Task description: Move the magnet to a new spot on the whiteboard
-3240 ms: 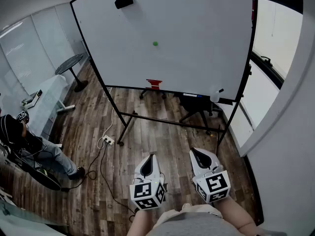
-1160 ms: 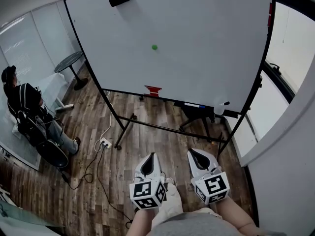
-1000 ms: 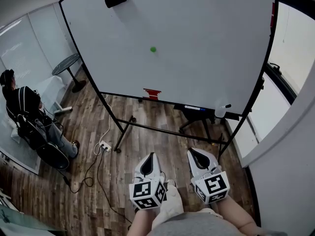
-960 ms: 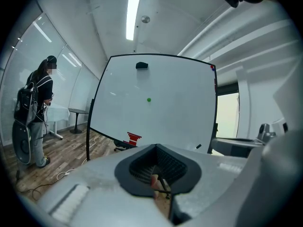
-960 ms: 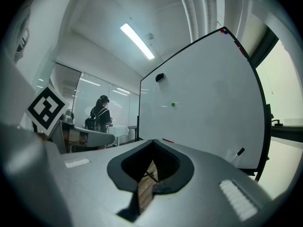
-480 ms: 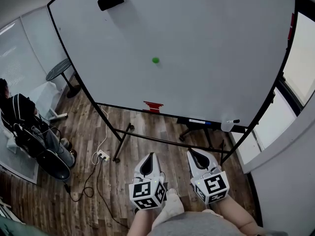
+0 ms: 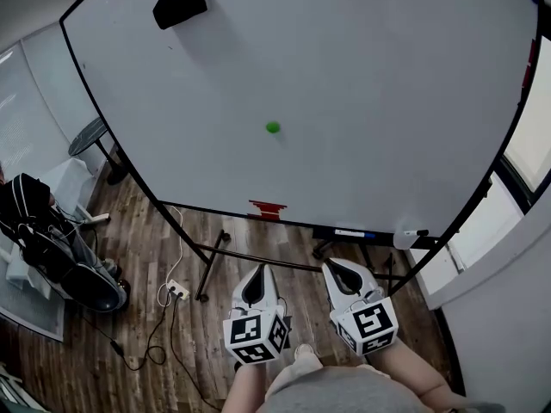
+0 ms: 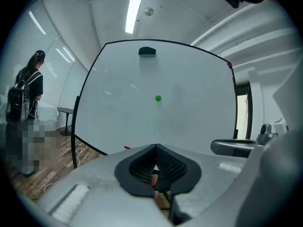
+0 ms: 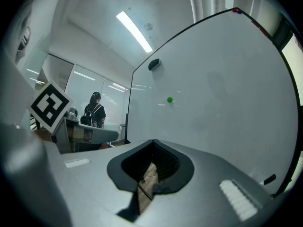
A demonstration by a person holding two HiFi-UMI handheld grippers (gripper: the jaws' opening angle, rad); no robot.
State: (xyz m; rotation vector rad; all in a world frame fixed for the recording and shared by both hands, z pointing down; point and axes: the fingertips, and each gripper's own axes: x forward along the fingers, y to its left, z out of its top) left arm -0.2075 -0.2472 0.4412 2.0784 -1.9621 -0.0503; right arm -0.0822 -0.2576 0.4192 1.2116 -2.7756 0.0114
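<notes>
We hold the left claw [image 7: 257,271] and the right claw [image 7: 334,267] clenched and empty near us, well apart from the green magnet [image 7: 273,127] on the whiteboard [image 7: 396,101].

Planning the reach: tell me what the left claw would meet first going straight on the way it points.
Probably the white whiteboard, close to the small round green magnet, which sits almost dead ahead in the left gripper view. Nothing shows between the board and the left claw.
</notes>
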